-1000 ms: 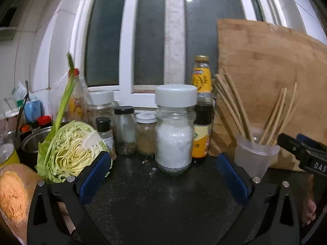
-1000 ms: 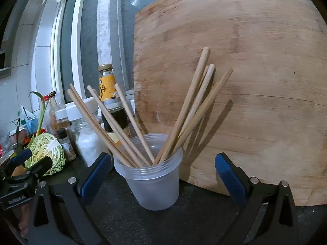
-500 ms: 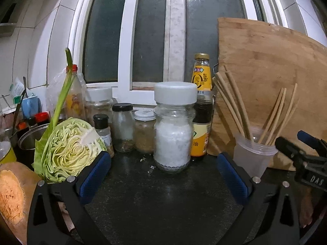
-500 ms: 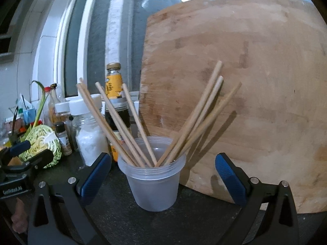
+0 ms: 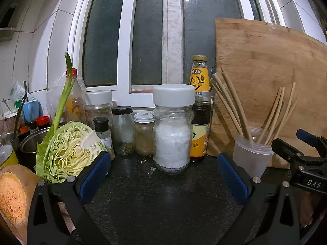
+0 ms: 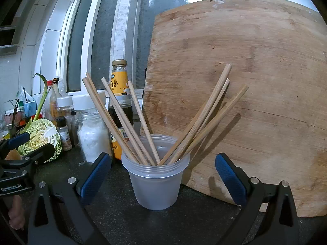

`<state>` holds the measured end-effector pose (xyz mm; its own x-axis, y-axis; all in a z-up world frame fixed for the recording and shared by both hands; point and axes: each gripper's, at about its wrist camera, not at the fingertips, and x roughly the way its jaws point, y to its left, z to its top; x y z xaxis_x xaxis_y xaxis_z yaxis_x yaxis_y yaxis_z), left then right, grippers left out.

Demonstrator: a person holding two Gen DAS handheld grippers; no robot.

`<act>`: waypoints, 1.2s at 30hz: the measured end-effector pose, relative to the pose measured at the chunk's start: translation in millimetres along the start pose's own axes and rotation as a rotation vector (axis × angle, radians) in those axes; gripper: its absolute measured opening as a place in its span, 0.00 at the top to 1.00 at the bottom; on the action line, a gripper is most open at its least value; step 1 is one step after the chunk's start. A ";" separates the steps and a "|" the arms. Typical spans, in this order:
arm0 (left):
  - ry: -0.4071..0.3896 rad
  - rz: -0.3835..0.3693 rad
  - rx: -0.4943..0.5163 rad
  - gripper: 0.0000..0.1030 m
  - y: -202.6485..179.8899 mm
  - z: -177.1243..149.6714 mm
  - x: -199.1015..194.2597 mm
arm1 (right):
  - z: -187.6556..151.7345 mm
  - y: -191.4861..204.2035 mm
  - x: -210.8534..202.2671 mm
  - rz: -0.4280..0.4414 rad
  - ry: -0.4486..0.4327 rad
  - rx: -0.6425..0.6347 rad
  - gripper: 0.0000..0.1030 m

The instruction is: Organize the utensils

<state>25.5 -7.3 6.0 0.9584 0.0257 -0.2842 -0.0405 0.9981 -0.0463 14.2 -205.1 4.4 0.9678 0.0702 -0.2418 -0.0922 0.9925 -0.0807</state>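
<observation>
While both grippers gape, chopsticks (image 6: 130, 122) stand between the right fingers (image 6: 96, 173)

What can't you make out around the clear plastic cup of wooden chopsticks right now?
- Wooden chopsticks: lower tips blurred behind the translucent plastic cup wall, both views.
- Large wooden cutting board: bottom right corner hidden by the right gripper finger; right edge cut by the frame.
- Dark sauce bottle: label text too small to read.

Dim, warm indoor light from the front — chopsticks (image 6: 206, 114) cast soft shadows on the cutting board (image 6: 265, 81); fisheye bends edges, corners black.
</observation>
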 end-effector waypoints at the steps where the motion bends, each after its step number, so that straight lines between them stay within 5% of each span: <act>1: 0.000 0.000 -0.002 0.00 1.1 0.2 0.2 | 0.0 -0.1 0.1 0.000 0.000 -0.001 0.00; 36: 0.001 0.006 -0.017 0.00 1.8 -0.4 -0.7 | -0.3 -0.5 0.3 0.000 0.000 0.000 0.00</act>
<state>24.7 -5.5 5.7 0.9578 0.0311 -0.2857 -0.0506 0.9968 -0.0611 14.5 -205.6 4.1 0.9678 0.0707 -0.2417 -0.0926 0.9924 -0.0805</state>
